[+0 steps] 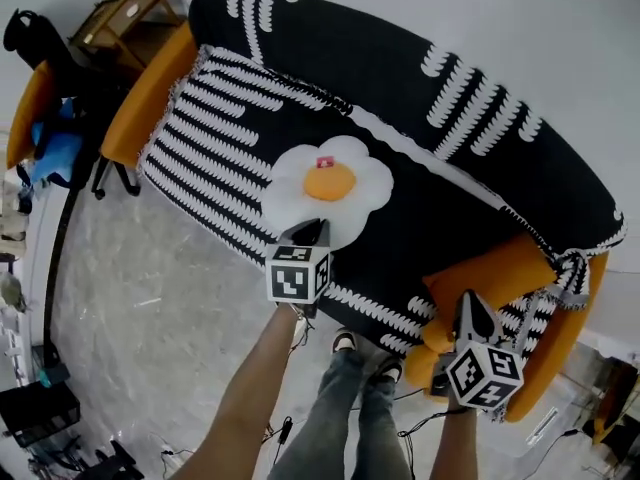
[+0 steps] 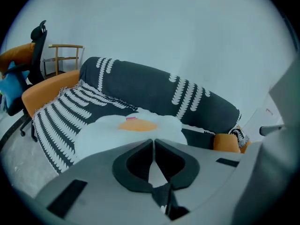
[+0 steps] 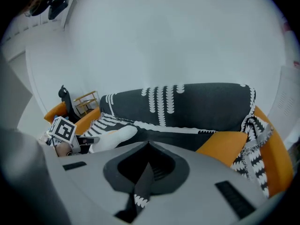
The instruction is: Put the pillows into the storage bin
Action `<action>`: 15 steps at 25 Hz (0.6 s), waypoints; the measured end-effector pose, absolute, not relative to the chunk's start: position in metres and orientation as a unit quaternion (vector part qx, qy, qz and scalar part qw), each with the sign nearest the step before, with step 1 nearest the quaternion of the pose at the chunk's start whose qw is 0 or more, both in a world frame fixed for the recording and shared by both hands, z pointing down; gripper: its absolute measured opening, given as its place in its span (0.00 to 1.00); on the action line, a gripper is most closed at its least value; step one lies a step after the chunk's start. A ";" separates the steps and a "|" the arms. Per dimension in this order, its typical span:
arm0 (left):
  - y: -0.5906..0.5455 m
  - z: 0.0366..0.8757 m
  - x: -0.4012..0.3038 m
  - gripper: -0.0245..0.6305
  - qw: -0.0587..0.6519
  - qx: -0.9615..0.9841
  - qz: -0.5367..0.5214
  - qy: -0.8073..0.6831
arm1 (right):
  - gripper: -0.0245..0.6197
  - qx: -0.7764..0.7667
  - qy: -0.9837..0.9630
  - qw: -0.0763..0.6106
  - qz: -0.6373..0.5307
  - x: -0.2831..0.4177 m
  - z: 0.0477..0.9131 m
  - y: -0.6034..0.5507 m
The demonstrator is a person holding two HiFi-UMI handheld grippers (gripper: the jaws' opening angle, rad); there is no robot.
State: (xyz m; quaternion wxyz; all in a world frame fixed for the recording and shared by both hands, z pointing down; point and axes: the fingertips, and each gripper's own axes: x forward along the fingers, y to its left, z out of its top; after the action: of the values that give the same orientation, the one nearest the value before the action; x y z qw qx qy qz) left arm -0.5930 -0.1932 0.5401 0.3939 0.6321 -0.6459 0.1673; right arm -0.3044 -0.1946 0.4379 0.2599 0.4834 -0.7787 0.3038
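Observation:
A fried-egg pillow (image 1: 330,188), white with an orange yolk, lies on the seat of a sofa (image 1: 420,88) draped in a black-and-white throw. My left gripper (image 1: 312,230) is at the pillow's near edge, shut on it. In the left gripper view white fabric shows between the closed jaws of the left gripper (image 2: 153,142), and the egg pillow (image 2: 136,129) spreads just beyond. An orange pillow (image 1: 495,273) leans at the sofa's right end. My right gripper (image 1: 470,306) is by its near left corner. The right gripper (image 3: 149,144) is shut on a strip of black-and-white fabric, with the orange pillow (image 3: 226,146) to its right. No storage bin is visible.
The sofa's orange arms stand at the left (image 1: 150,93) and right (image 1: 560,348). A black office chair (image 1: 50,88) and a wooden chair (image 1: 125,13) are left of the sofa. The person's legs (image 1: 340,408) and cables are on the pale floor in front.

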 end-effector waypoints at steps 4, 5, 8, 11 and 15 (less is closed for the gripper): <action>-0.196 0.495 -0.586 0.06 0.395 0.636 0.155 -0.645 | 0.04 0.484 -0.783 0.254 0.295 -0.295 0.408 -0.201; -0.195 0.483 -0.582 0.06 0.394 0.637 0.152 -0.644 | 0.04 0.486 -0.783 0.254 0.294 -0.289 0.401 -0.200; -0.192 0.446 -0.569 0.06 0.391 0.643 0.136 -0.644 | 0.04 0.491 -0.783 0.252 0.287 -0.274 0.377 -0.199; -0.190 0.408 -0.553 0.06 0.377 0.656 0.125 -0.642 | 0.04 0.501 -0.779 0.244 0.288 -0.261 0.354 -0.188; -0.180 0.359 -0.523 0.06 0.377 0.675 0.097 -0.627 | 0.04 0.510 -0.773 0.203 0.319 -0.243 0.315 -0.168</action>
State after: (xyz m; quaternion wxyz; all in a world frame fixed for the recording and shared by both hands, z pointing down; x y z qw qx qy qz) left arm -0.5232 -0.1803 0.3588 0.3769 0.6752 -0.6267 0.0966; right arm -0.2427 -0.1677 0.3152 0.2035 0.5101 -0.7726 0.3187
